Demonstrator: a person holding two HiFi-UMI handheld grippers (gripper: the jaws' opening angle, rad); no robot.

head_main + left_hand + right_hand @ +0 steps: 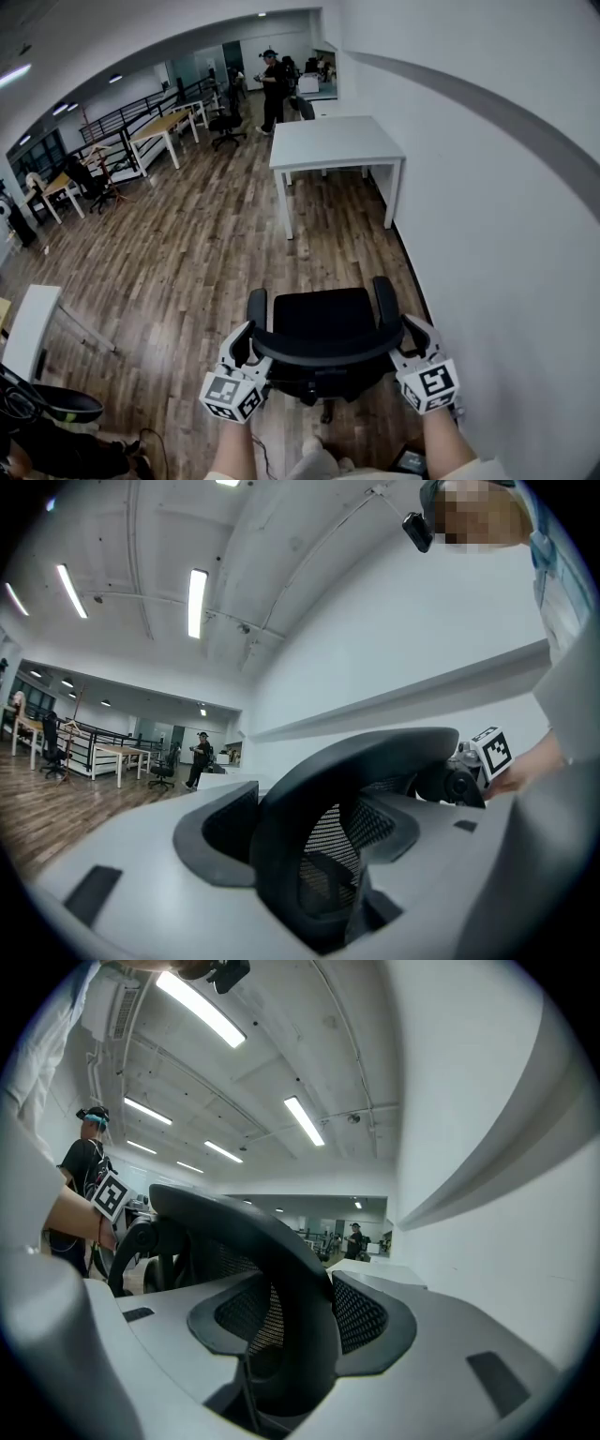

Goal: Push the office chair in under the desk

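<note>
A black office chair (323,314) stands on the wood floor just in front of me, seat facing a white desk (333,141) farther ahead by the wall. My left gripper (246,345) holds the left end of the curved backrest rim (323,352), and my right gripper (407,339) holds the right end. In the left gripper view the rim (375,761) fills the gap between the jaws of the left gripper (309,841). The right gripper (300,1321) has the rim (253,1232) between its pads in the same way.
A white wall (487,187) runs along the right, close to chair and desk. A white tabletop (28,328) and a dark chair (47,405) sit at the lower left. Wooden desks (164,127), chairs and a standing person (272,89) are far back.
</note>
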